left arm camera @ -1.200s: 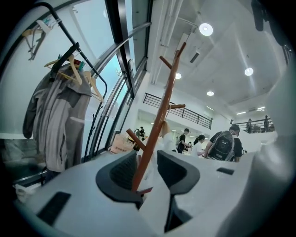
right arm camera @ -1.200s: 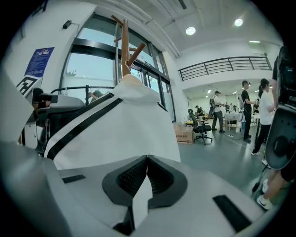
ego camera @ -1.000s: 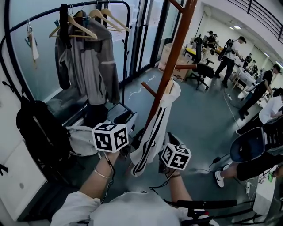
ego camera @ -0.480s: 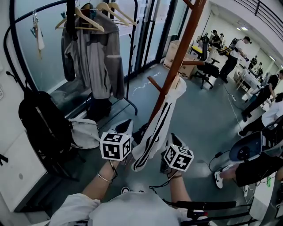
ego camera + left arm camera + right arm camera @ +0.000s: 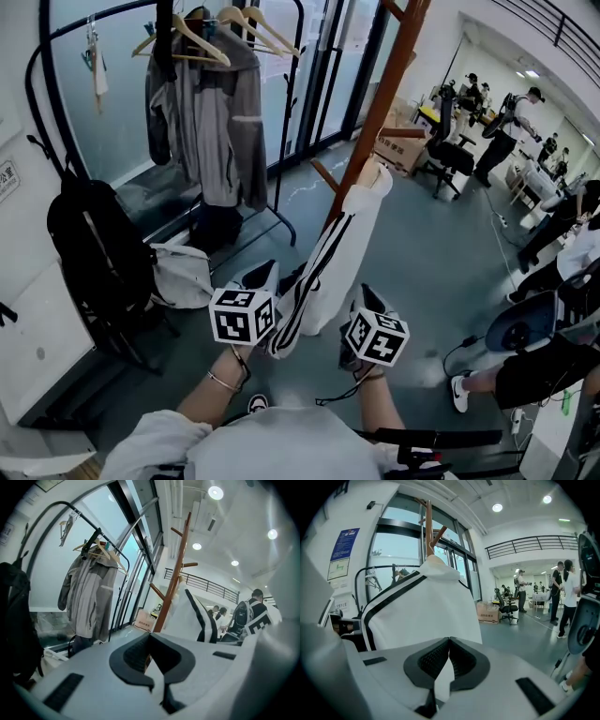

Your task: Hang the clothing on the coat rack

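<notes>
A white garment with black stripes (image 5: pixel 342 248) hangs by its top from a peg of the brown wooden coat rack (image 5: pixel 380 103). Its lower end drops between my two grippers. My left gripper (image 5: pixel 265 281) is at the garment's left edge, jaws shut with white fabric pinched between the pads (image 5: pixel 150 634). On the other side, my right gripper (image 5: pixel 367 300) is shut on the cloth as well, a fold showing between its pads (image 5: pixel 449 639). The garment (image 5: pixel 426 611) fills the right gripper view, with the rack's pole (image 5: pixel 428 522) rising behind it. In the left gripper view the garment (image 5: pixel 190 618) hangs beside the pole (image 5: pixel 180 559).
A black clothes rail with a grey jacket (image 5: pixel 211 112) on wooden hangers stands at the left by the glass wall. A black backpack (image 5: pixel 98 253) and a white bag (image 5: pixel 183 277) lie below it. An office chair (image 5: pixel 455 155), a cardboard box (image 5: pixel 398 150) and several people are at the right.
The garment's lower end has swung left, against the left gripper. Both grippers sit a little lower in the head view, and the view itself has shifted.
</notes>
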